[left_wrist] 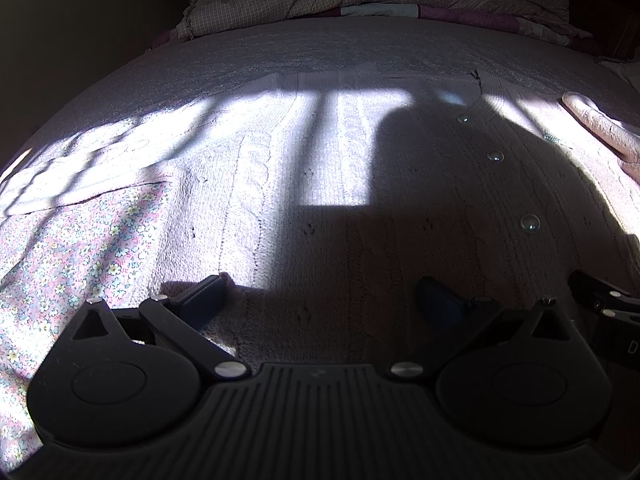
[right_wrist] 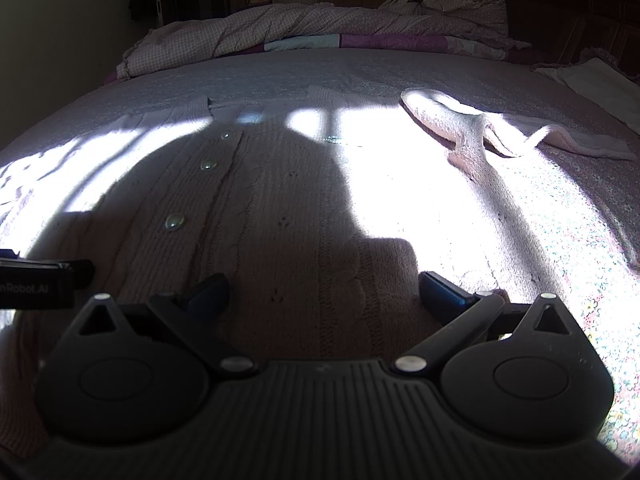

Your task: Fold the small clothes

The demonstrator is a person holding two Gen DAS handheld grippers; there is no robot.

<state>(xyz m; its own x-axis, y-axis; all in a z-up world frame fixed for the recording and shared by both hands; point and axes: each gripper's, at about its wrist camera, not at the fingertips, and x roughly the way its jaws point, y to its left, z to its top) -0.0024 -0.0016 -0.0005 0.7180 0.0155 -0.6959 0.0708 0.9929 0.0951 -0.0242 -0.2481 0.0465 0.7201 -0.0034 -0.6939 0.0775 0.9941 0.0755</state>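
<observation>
A pale pink knitted cardigan (left_wrist: 320, 184) with clear round buttons (left_wrist: 495, 156) lies flat on the bed, front up; it also shows in the right wrist view (right_wrist: 304, 216). One sleeve (right_wrist: 452, 124) lies folded over at the right. My left gripper (left_wrist: 320, 300) is open, its fingers resting on the cardigan's near hem at the left side. My right gripper (right_wrist: 322, 294) is open, its fingers resting on the near hem at the right side. The right gripper's edge shows in the left wrist view (left_wrist: 604, 304). Nothing is held in either gripper.
The bed has a floral sheet (left_wrist: 72, 264). A rumpled checked quilt (right_wrist: 280, 28) lies across the far end. A dark wooden headboard (right_wrist: 580, 12) and a white pillow (right_wrist: 600, 84) are at the far right. Strong sunlight and shadows cross the cardigan.
</observation>
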